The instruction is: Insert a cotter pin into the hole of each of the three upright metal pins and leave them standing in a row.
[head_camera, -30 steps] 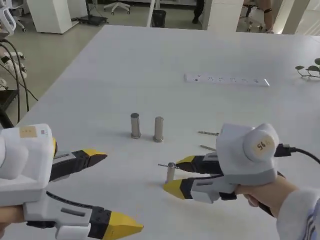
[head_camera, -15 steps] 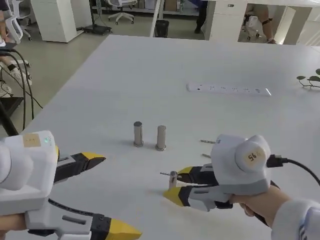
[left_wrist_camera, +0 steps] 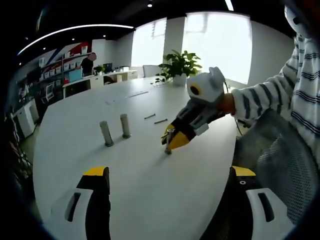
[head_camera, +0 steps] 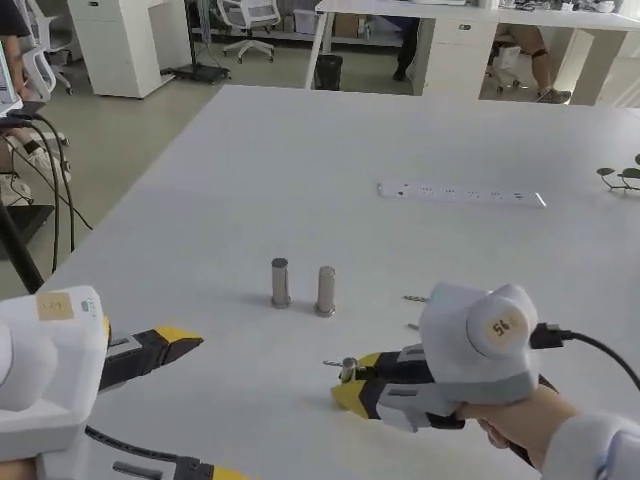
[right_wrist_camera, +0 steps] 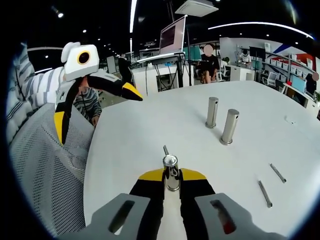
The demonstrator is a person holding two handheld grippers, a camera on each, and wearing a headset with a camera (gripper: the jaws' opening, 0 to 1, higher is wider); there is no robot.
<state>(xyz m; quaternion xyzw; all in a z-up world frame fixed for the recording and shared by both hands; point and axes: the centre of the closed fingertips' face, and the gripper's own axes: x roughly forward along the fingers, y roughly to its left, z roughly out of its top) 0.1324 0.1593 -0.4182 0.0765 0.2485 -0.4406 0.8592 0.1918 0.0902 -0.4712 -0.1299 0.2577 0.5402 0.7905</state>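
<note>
step, as judged: first of three. right gripper [right_wrist_camera: 171,177] clamps upright metal pin [right_wrist_camera: 171,167], cotter pin [right_wrist_camera: 165,150] through it. left gripper [left_wrist_camera: 169,172] gaping, idle. bare pins [head_camera: 280,282] at 11 o'clock. next, likely: release, fetch loose cotter pin [right_wrist_camera: 265,193].

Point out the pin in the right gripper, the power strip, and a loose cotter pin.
gripped pin [right_wrist_camera: 171,173], right gripper view, upper shaft.
power strip [head_camera: 462,195], head view, top face.
loose cotter pin [right_wrist_camera: 264,194], right gripper view, mid-shaft.
</note>
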